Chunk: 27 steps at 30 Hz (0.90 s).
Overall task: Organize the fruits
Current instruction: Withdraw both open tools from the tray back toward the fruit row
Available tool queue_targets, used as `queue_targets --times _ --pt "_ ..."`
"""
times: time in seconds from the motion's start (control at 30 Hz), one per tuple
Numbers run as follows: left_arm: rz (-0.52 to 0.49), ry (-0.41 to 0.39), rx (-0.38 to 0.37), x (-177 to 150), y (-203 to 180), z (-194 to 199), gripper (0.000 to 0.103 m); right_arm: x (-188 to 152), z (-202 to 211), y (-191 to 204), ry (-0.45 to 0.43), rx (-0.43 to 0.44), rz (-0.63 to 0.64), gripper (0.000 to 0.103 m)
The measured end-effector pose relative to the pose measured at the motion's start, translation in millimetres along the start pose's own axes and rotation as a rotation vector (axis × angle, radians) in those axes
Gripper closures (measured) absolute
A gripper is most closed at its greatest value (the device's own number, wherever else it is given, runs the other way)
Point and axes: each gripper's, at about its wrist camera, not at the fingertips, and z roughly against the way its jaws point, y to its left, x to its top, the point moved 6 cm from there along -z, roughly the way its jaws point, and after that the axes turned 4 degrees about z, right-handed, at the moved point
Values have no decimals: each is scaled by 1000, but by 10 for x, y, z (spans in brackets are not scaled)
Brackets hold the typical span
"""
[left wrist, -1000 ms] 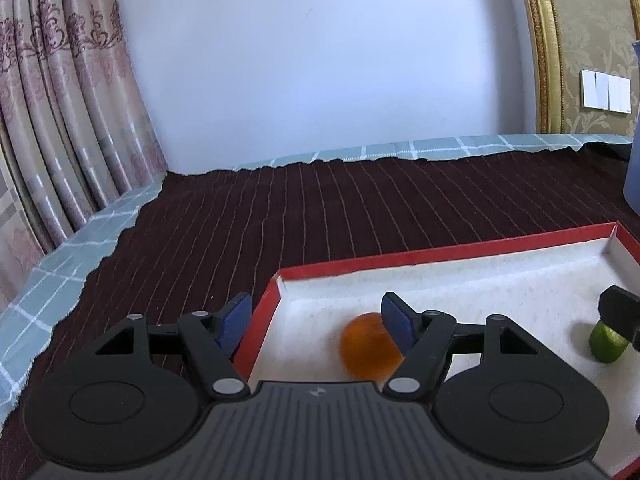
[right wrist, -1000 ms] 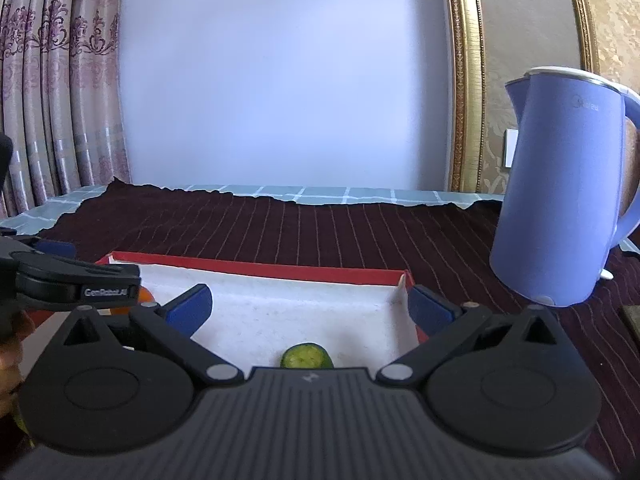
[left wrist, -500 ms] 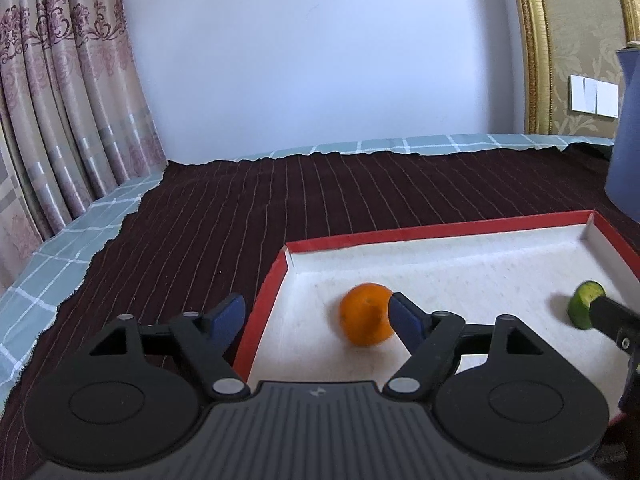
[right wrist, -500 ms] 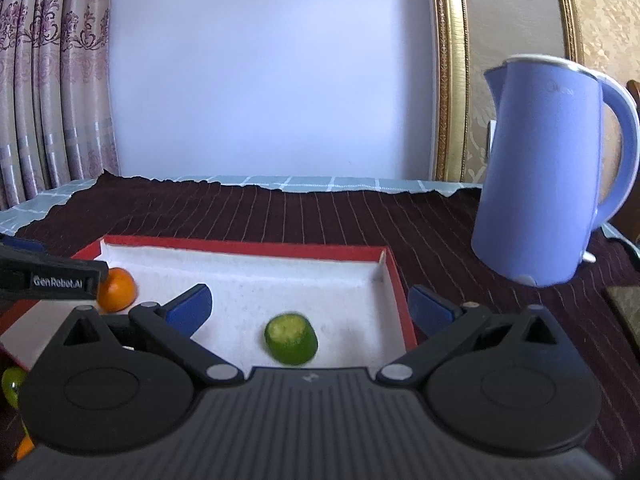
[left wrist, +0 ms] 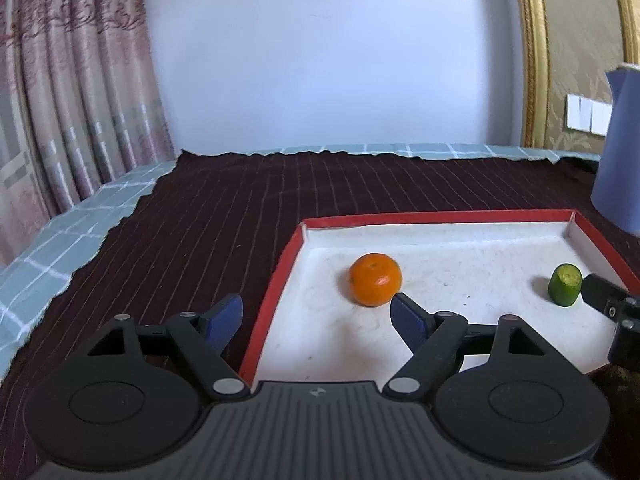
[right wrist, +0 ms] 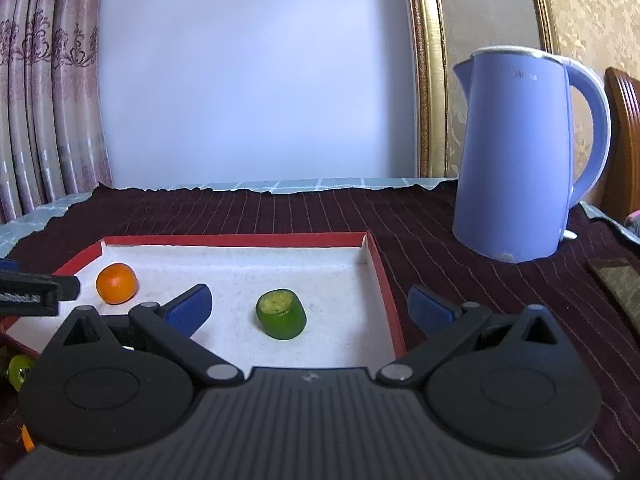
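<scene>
Hovering with both pairs of fingers apart and empty, your left gripper (left wrist: 316, 314) and right gripper (right wrist: 310, 306) face an orange (left wrist: 375, 279) and green fruit (right wrist: 281, 314) resting in the red-rimmed tray (right wrist: 240, 239); fetching another stray fruit looks next.

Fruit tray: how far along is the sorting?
Done: an orange and a green cut fruit piece lie in the red-rimmed tray. In hand: nothing; left gripper and right gripper are open. Left: a green fruit outside the tray's near-left corner.

One orange (left wrist: 375, 279), one green fruit (right wrist: 281, 314) (cut), one kettle (right wrist: 516, 156)
</scene>
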Motion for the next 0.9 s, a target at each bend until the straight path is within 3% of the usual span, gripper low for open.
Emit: queue_targets --times 0.27,0.5,0.67,0.9 --pt "39 4 -6 -109 147 108 22 -8 68 79 -6 22 35 0" --pt "42 4 -7 -184 204 165 22 -82 123 -36 23 72 -83 0" --pt "41 1 -15 -228 221 199 22 -114 286 -112 -27 55 -135 0" --pt "48 -17 -49 -309 293 276 22 -165 397 -130 -15 42 -154 0"
